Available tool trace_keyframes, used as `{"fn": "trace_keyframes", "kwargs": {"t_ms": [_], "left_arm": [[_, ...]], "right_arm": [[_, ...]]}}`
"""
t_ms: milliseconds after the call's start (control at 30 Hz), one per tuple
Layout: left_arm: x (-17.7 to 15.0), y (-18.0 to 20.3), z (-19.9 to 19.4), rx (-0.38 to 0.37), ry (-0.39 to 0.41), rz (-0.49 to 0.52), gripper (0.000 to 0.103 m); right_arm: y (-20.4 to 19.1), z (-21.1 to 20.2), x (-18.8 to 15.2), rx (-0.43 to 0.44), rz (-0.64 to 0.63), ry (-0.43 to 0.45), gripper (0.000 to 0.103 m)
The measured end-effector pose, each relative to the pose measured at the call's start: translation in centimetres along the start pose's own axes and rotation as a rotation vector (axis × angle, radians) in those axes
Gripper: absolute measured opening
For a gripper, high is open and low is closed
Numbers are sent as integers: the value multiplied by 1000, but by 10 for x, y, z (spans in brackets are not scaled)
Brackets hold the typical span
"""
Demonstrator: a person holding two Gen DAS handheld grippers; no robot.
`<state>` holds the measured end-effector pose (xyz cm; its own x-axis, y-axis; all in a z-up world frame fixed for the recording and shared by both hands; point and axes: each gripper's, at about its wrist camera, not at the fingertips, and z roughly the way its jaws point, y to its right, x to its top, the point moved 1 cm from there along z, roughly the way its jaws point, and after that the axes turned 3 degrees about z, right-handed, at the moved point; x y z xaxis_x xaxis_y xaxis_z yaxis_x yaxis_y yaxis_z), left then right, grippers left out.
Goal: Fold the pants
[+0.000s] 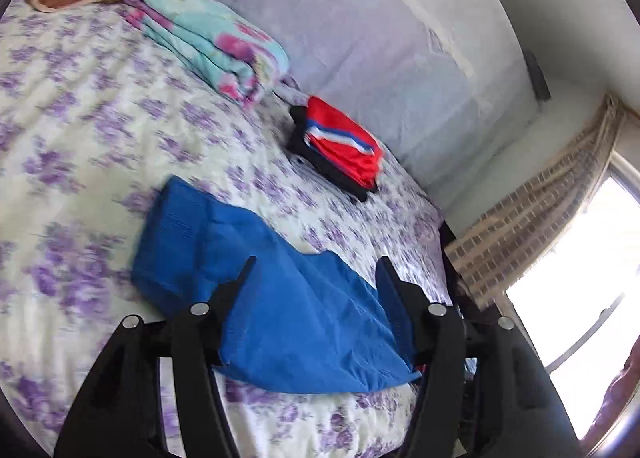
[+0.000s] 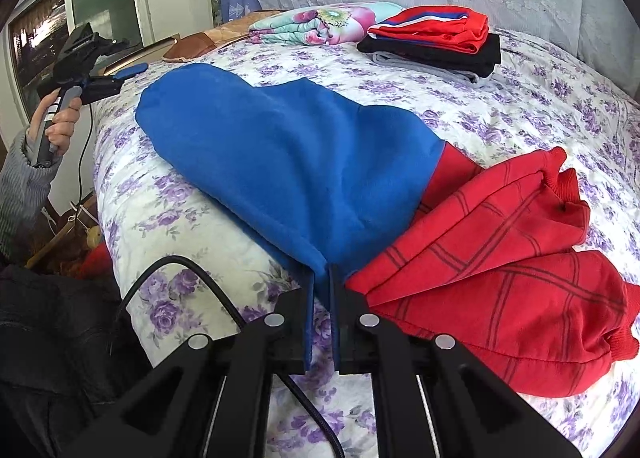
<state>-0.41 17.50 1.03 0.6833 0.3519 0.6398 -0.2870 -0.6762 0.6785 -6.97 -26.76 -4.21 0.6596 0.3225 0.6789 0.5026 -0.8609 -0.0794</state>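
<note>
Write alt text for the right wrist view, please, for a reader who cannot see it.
The right tool, shut, pinches the near edge of the blue pants, which lie across a bed with a purple-flowered sheet. A crumpled red garment lies beside them, with a stack of folded clothes behind. At far left, a hand holds the left tool raised, off the bed.
</note>
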Motion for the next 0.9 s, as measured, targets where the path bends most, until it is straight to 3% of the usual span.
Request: {"fn": "trace_keyframes", "kwargs": {"t_ms": [67, 167, 233, 333, 433, 567, 700, 833, 900], "left_arm": [[-13, 11, 46, -13, -116, 44, 64], [-35, 7, 96, 117, -223, 117, 64], [-45, 3, 105, 144, -211, 161, 65], [-56, 9, 99, 86, -164, 236, 78], [-58, 9, 95, 45, -150, 254, 83], [-56, 5, 91, -16, -137, 247, 84], [-56, 5, 90, -45, -131, 245, 85], [-56, 7, 91, -34, -133, 248, 85], [-57, 7, 90, -28, -134, 251, 85]], "right_arm": [[0, -3, -1, 6, 19, -5, 11], [-1, -15, -1, 26, 45, -24, 20], [0, -33, 2, 60, 84, -1, 34], [12, -60, 18, 40, 174, 95, 58], [45, -78, 28, -139, 302, 145, 59], [113, -105, -5, -247, 692, 188, 59], [156, -111, -63, -141, 1034, 233, 57], [175, -81, -86, 15, 1162, 239, 39], [181, -67, -88, 41, 1171, 251, 28]]}}
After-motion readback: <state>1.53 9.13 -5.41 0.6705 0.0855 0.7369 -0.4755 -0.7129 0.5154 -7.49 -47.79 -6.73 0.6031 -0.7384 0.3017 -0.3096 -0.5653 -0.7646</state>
